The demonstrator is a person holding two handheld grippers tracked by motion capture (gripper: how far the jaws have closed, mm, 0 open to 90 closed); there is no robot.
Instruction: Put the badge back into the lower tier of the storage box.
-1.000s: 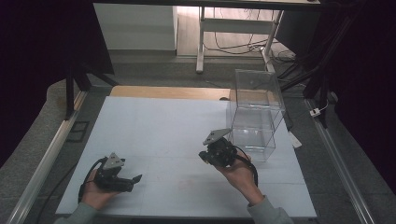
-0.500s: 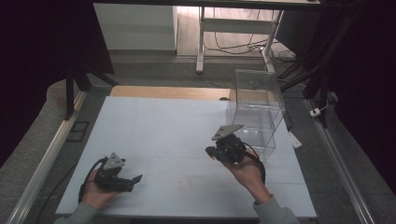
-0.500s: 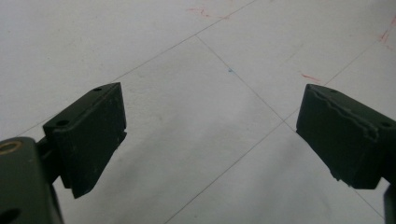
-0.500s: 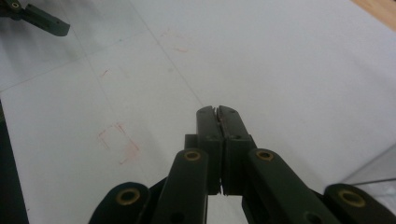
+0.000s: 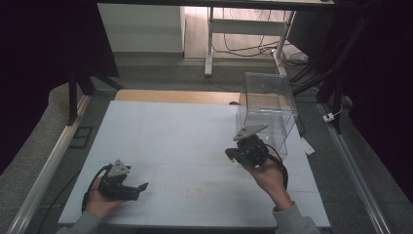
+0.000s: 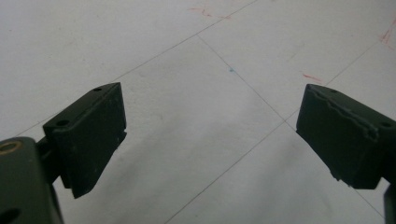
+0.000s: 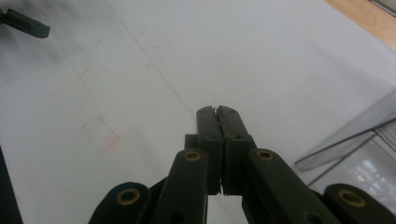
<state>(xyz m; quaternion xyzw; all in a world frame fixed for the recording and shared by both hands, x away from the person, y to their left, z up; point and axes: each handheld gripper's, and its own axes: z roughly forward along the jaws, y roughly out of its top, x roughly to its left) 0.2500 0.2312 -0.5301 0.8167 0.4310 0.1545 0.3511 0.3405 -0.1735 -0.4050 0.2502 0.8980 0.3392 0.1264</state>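
1. left gripper (image 5: 140, 187) lies low over the near left part of the white table sheet (image 5: 185, 141), held in the person's left hand (image 5: 104, 200); in the left gripper view its jaws stand wide apart with nothing but sheet between them.
2. faint red marks (image 7: 100, 134) and thin lines cross the sheet between the two grippers.
3. right gripper (image 5: 229, 155) is held in the right hand (image 5: 268, 176) just beside the near left corner of the box; its jaws are pressed together, empty.
4. clear plastic box (image 5: 267, 109) stands upright at the far right of the sheet, untouched.
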